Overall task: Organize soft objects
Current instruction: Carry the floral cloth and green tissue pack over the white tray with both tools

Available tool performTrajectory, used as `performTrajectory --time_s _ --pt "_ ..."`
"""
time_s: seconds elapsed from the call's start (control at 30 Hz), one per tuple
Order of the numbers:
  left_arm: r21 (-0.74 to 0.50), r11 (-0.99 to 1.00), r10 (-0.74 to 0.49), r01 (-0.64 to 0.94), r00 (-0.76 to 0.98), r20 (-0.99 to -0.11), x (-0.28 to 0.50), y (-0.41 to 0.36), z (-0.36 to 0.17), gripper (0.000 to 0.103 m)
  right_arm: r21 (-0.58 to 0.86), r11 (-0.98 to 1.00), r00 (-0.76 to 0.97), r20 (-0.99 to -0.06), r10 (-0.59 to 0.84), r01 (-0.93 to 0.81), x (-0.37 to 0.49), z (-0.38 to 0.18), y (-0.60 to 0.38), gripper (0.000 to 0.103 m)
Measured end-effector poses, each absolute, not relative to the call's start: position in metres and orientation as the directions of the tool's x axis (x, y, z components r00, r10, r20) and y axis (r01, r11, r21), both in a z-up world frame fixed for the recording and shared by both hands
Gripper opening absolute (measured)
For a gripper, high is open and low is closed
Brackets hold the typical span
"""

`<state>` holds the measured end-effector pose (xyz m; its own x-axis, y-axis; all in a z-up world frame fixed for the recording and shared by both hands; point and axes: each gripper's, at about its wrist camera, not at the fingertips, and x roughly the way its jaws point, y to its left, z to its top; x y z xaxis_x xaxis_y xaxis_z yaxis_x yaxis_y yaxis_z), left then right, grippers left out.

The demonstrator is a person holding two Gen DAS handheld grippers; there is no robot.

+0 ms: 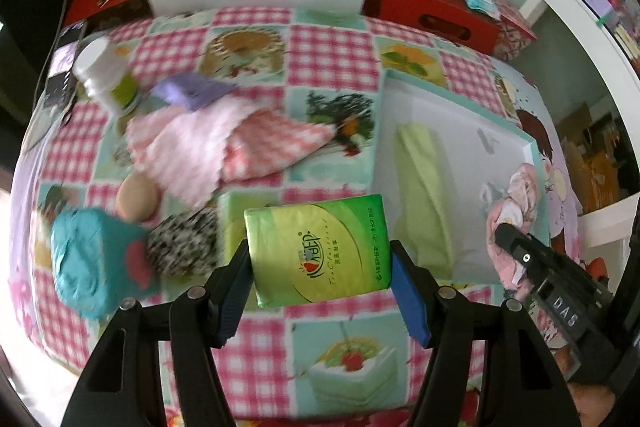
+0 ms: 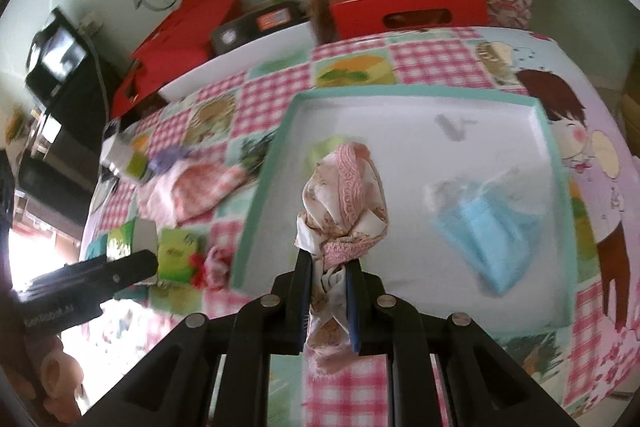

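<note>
**Two soft items held over the checked table**

My left fingers are clamped on a green tissue pack, held above the table; its label carries a red-and-gold logo, script reading roughly "Tea Classical", and small print too fine to read. My right fingers are pressed together on a pink floral cloth, bunched and raised over the near edge of the tray. Inside the tray lies a blue mask. The right gripper's body, seen from the left wrist, reads "DAS"; the left one's lettering is blurred. A pink towel lies left of the tray.
</note>
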<state>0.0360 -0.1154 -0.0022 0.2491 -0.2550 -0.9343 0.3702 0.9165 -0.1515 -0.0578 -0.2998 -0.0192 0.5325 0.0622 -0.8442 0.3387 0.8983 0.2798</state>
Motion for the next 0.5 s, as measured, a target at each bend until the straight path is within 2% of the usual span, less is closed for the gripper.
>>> performTrajectory --time_s 0.5 --pt "-0.109 0.855 -0.262 0.507 0.24 -0.935 0.065 -0.207 -0.02 0.067 0.22 0.854 0.531 -0.844 -0.076 0.472 -0.034 -0.018 -0.394 0.016"
